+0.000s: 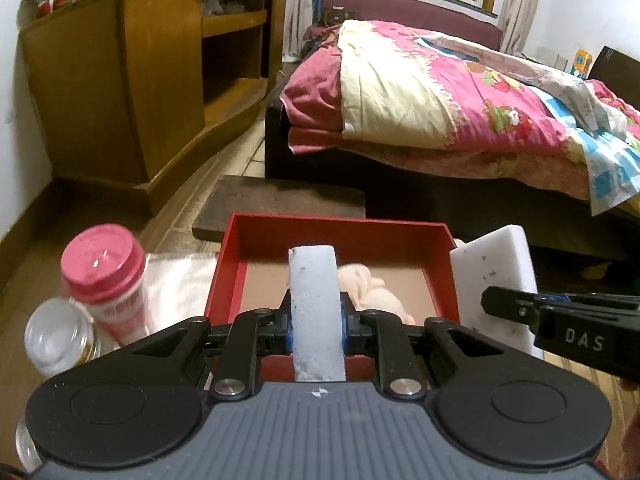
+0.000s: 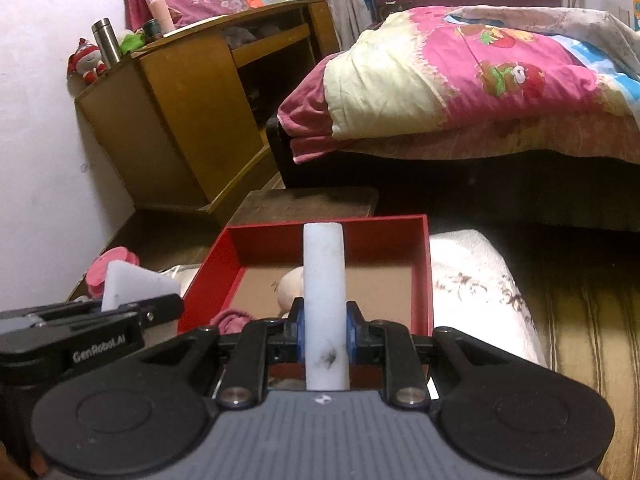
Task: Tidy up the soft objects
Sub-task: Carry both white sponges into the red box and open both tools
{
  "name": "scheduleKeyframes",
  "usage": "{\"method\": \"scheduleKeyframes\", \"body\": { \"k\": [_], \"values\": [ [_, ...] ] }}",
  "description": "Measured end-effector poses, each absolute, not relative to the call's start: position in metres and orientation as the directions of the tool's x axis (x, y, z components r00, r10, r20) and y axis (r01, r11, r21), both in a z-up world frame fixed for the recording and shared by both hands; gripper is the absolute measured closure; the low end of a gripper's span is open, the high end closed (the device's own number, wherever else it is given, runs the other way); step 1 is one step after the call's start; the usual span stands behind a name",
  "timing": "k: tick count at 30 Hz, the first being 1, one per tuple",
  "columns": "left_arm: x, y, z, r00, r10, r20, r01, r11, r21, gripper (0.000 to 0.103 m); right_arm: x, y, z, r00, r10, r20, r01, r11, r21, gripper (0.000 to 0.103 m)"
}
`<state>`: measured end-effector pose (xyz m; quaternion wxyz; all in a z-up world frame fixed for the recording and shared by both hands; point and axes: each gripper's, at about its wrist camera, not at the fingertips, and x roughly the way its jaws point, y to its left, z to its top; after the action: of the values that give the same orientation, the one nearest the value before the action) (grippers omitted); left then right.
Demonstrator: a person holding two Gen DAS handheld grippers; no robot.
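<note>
My left gripper (image 1: 317,326) is shut on a white foam block (image 1: 315,300), held edge-on above the near side of an open red box (image 1: 340,230). My right gripper (image 2: 323,330) is shut on a second white foam block (image 2: 323,276), also over the red box (image 2: 320,226). A beige soft toy (image 1: 374,290) lies inside the box; it also shows in the right wrist view (image 2: 290,288). A pink cloth (image 2: 230,320) lies at the box's near left. The right gripper's block shows in the left wrist view (image 1: 496,272), and the left gripper's block shows in the right wrist view (image 2: 132,284).
A pink-capped bottle (image 1: 106,272) and a clear bottle (image 1: 56,338) stand left of the box. A dark wooden stool (image 1: 280,200) sits beyond it. A bed with a pink quilt (image 1: 460,92) is at right, a wooden cabinet (image 1: 140,80) at left. A patterned cushion (image 2: 476,280) lies right of the box.
</note>
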<state>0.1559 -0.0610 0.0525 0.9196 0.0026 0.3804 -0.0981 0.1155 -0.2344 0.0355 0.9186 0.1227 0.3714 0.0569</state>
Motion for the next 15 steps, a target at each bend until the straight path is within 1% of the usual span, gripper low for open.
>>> {"method": "scheduleKeyframes", "body": {
  "k": [8,15],
  "values": [
    [0.200,-0.065,0.038,0.694,-0.123,-0.709,0.151,0.988,-0.023,0.085,0.150,-0.232,0.026,0.719,0.185,-0.670,-0.006,0.965,0.261,0.103],
    [0.227,-0.065,0.024,0.690,-0.098,-0.717,0.146,0.989,0.005,0.085,0.172,-0.232,0.012,0.709,0.175,-0.683,0.008,0.967,0.256,0.103]
  ]
}}
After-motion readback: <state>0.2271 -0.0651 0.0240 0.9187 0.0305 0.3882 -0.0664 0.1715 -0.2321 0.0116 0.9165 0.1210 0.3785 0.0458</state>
